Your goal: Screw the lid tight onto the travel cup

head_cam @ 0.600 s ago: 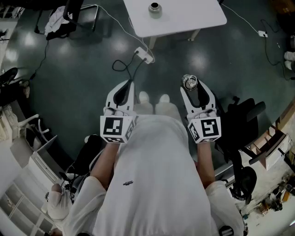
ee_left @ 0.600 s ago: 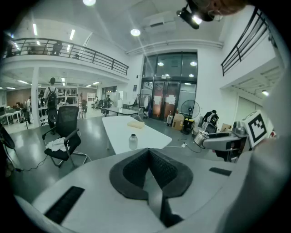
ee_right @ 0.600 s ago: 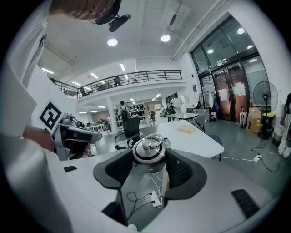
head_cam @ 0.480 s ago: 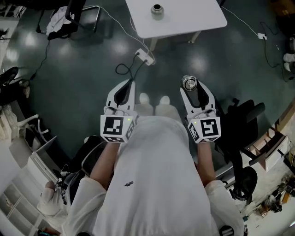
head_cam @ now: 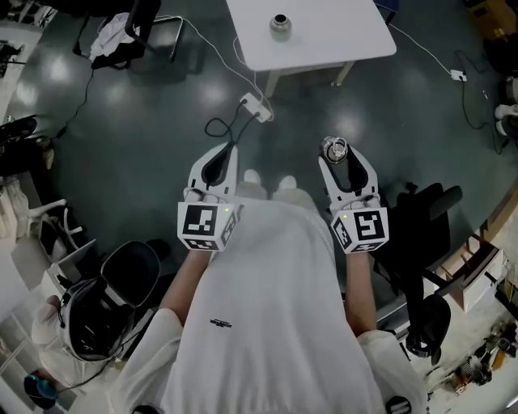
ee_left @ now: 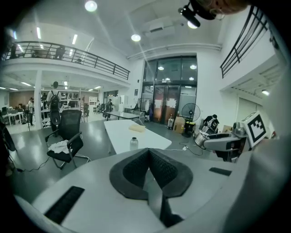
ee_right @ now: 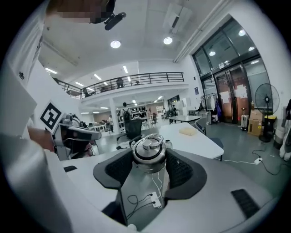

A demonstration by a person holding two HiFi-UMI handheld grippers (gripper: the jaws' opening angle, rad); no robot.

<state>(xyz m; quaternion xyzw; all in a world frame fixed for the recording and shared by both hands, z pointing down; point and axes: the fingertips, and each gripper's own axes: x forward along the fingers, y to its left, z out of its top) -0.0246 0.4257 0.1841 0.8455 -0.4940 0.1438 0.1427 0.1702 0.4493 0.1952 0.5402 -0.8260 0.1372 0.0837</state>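
lid [ee_right: 148, 154] — one, clamped in right gripper [head_cam: 335, 151]; one travel cup [head_cam: 279, 24] on table [head_cam: 348, 32].

The lid [ee_right: 148, 157] is shiny silver; the travel cup [head_cam: 280, 24] is silver-grey on a white counter [head_cam: 348, 36]. The left gripper [head_cam: 223, 150] and right gripper [head_cam: 335, 150] are white with black textured fingers [ee_left: 134, 170] — their marker cubes [head_cam: 204, 225] carry black-and-white squares. The floor [head_cam: 146, 121] is dark grey-green.

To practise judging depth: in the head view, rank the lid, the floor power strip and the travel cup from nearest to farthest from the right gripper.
1. lid, held in the right gripper.
2. power strip, on the floor, ahead-left.
3. travel cup, on the white table, farthest.
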